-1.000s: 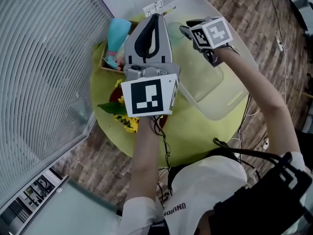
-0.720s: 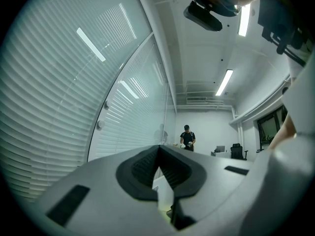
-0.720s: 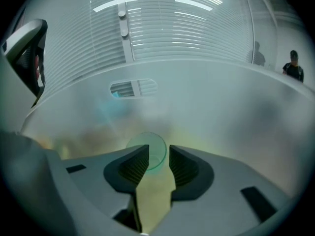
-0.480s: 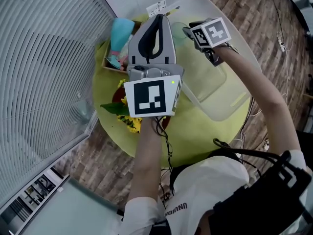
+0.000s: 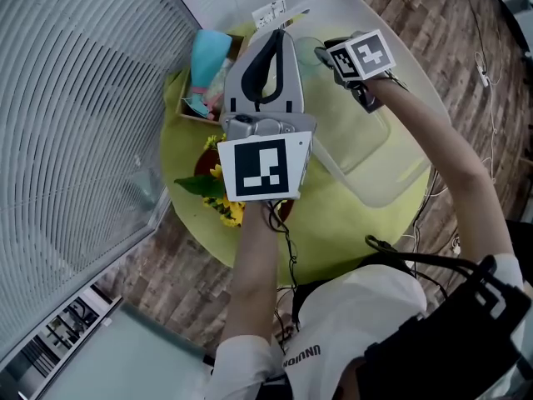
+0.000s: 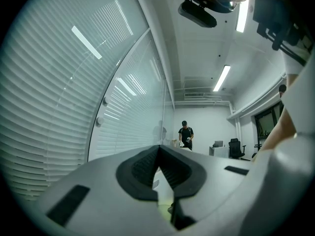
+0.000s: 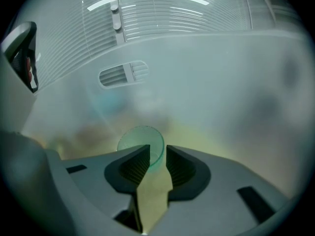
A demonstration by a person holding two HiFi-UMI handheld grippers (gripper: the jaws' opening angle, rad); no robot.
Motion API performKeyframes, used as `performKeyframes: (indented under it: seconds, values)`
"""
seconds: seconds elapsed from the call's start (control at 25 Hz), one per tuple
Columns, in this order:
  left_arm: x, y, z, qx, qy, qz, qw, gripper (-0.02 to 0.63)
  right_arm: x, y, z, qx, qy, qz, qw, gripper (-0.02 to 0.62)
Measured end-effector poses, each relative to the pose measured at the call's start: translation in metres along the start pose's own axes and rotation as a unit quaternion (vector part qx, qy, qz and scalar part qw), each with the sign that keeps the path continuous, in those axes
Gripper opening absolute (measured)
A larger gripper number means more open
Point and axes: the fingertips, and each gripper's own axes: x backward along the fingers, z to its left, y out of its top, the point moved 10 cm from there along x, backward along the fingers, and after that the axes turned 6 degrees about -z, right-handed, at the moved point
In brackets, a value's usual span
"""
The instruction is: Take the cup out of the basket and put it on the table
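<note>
So there's just the one cup point(image 7: 141, 138), a see-through green one, sitting down inside the one frosted plastic basket point(image 5: 391, 182) at the far side of the round yellow-green table point(image 5: 333, 232). From the right gripper view you get a nearly full circle, so one round end points pretty much straight at the camera and the long axis runs along the line the gripper points. I honestly can't tell if that's the mouth or the bottom. The right gripper point(image 7: 157, 151) is angled down into the basket with its jaws standing wide. They've just closed in a touch, and the near edge of the cup sits right at the tips, but the pads aren't pressing on it. The left gripper point(image 6: 158, 149) is held up roughly level over the table, jaws pinched together at the tips with nothing in them. Also on the table: one wooden box point(image 5: 196, 111) and some sunflowers point(image 5: 223, 211).
</note>
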Motion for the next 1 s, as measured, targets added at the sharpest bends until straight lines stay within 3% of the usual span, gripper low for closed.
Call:
performKeyframes:
  seconds: [1.0]
  values:
    - [0.0074, 0.0043, 0.0003, 0.019, 0.017, -0.016, 0.9995, 0.012, -0.0026, -0.0022, 0.0067, -0.011, -0.003, 0.013, 1.000, 0.041]
